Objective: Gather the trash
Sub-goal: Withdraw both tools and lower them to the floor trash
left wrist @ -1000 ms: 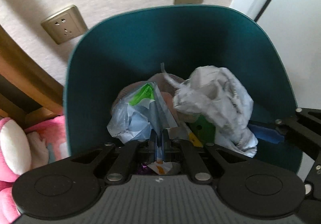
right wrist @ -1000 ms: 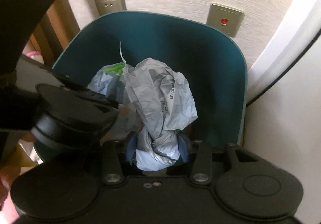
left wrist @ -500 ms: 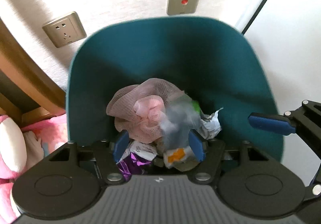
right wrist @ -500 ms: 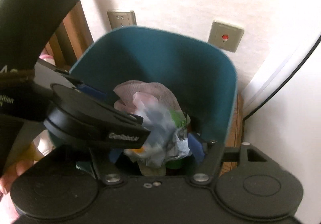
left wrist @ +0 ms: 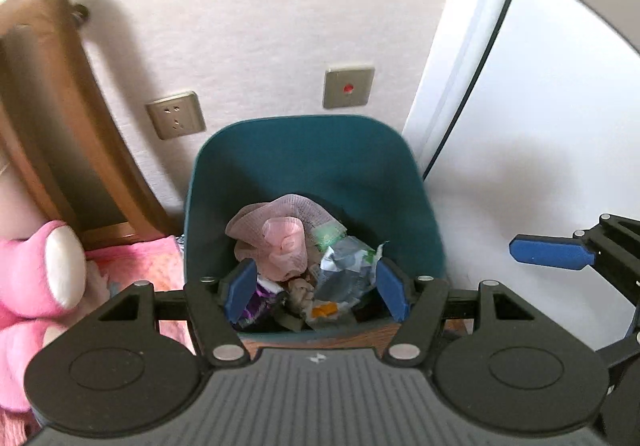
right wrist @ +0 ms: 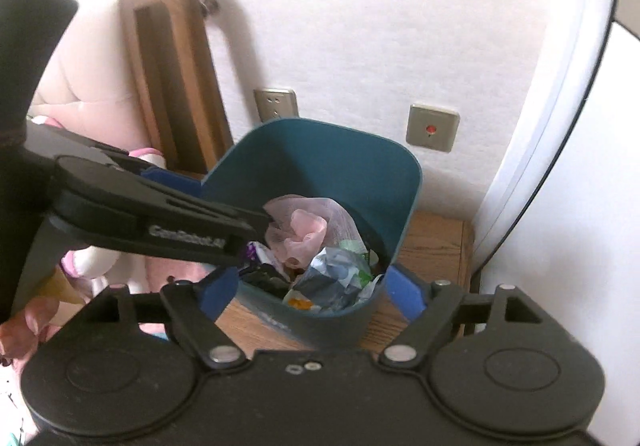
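teal trash bin (left wrist: 312, 174) sits on a wood floor (right wrist: 436, 242) against a white wall (left wrist: 280, 6); left gripper (left wrist: 316, 288) open and empty; right gripper (right wrist: 310, 296) opening, nothing gripped

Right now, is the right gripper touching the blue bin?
Apart. In the right wrist view, the right gripper hangs above the blue bin, jaws opening with nothing between them, its fingers clear of the rim.

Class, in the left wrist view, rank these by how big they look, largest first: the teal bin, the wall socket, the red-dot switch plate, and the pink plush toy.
1. Teal bin
2. Pink plush toy, though it sits nearer the camera and is cut off by the edge
3. Wall socket and red-dot switch plate: these look alike, no ranking.
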The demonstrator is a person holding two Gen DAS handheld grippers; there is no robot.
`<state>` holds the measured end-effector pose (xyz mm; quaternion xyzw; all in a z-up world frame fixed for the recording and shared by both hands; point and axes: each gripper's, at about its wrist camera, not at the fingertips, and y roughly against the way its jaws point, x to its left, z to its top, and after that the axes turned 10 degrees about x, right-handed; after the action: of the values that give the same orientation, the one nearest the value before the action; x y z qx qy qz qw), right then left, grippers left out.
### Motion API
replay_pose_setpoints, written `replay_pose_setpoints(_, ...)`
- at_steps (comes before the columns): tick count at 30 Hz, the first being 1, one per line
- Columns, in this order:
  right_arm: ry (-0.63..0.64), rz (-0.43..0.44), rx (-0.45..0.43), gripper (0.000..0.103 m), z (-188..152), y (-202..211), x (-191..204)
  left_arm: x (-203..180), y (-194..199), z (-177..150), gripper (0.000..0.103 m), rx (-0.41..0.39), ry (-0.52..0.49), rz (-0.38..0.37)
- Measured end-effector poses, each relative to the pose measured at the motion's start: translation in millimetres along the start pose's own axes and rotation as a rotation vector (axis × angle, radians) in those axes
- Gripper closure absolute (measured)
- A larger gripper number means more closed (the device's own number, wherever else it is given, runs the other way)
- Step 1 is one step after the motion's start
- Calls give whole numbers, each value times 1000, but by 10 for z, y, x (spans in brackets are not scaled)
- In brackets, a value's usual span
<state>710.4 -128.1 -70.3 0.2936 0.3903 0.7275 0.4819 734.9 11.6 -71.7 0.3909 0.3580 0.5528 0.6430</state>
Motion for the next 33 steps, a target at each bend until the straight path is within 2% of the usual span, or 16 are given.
replay_pose_setpoints(6,41,28,-56,16,-400,451,9,-180,423,-510,37,-69,69,41)
replay_pose_setpoints(9,34,52,-101,10,-645,654,19,-260,607,-812,32,-104,98,68)
replay_pose_setpoints(15,-2,86,-146,5,-997,754,68,-310,820,-1348,29,-139,139,92)
replay_pose_setpoints(18,-25,136,-142,2,-1149,680,127,-254,798,-1595,21,-146,159,91)
replay_pose_setpoints(21,-16,141,-137,0,-1343,542,202,-182,705,-1829,21,-140,165,81)
replay_pose_setpoints(26,-9,141,-101,0,-1876,163,284,-16,253,-2205,20,-117,168,27)
replay_pose_setpoints(29,-51,156,-54,0,-2265,-201,268,46,-172,-2452,12,-63,172,3)
replay_pose_setpoints(31,-91,156,-5,0,-2532,-483,254,78,-474,-2600,1,-34,172,-20)
replay_pose_setpoints(33,-122,154,37,0,-2796,-763,227,105,-791,-2744,1,-9,183,-36)
